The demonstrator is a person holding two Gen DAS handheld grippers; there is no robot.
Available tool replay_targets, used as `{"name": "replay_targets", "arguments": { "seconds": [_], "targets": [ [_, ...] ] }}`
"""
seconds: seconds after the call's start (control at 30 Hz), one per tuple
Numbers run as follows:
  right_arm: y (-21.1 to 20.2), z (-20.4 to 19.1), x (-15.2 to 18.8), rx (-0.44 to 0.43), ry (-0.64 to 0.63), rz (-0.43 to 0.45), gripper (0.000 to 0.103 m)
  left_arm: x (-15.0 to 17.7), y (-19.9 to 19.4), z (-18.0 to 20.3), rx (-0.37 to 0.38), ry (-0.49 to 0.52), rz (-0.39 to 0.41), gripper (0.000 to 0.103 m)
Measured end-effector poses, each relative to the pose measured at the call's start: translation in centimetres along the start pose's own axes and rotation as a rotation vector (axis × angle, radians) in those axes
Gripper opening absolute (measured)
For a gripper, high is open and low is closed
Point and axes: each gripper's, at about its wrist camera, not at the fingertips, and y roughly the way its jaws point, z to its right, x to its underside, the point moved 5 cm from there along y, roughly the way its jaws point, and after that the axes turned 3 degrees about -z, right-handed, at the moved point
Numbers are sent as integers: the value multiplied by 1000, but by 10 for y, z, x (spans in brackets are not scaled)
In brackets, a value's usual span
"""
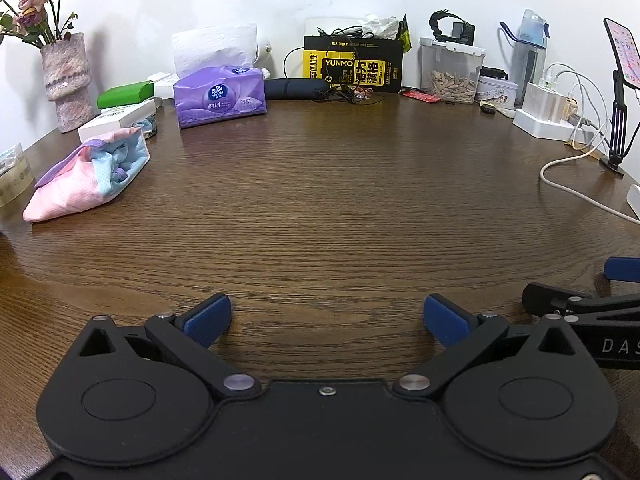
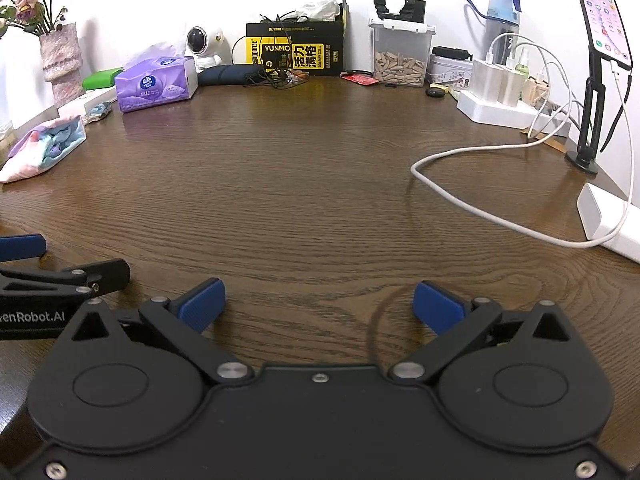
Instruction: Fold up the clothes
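Observation:
A folded pink, blue and purple garment point(image 1: 86, 174) lies in a compact bundle at the left side of the brown wooden table point(image 1: 320, 200); the right wrist view shows the garment point(image 2: 42, 146) far left. My left gripper point(image 1: 327, 320) is open low over the near table, nothing between its blue pads. My right gripper point(image 2: 319, 306) is open too, with only bare wood between its fingers. Each gripper shows in the other's view: the right gripper point(image 1: 592, 292) at the right edge, the left gripper point(image 2: 60, 264) at the left edge.
Along the back wall stand a vase of dried roses point(image 1: 66, 76), a purple tissue pack point(image 1: 220, 94), a yellow-black box point(image 1: 352, 64), a seed container point(image 1: 452, 70) and a water bottle point(image 1: 530, 56). At the right are chargers, a white cable point(image 2: 480, 196) and a phone on a stand point(image 2: 604, 36).

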Motion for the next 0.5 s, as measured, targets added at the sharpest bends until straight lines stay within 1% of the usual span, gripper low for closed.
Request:
{"name": "replay_targets", "arguments": {
  "seconds": [0.3, 0.5],
  "targets": [
    [0, 0, 0, 2, 0, 1, 103, 0, 0, 1, 0, 0, 0, 103],
    [0, 4, -1, -13, 31, 7, 103, 0, -1, 2, -6, -7, -1, 103]
  ]
}}
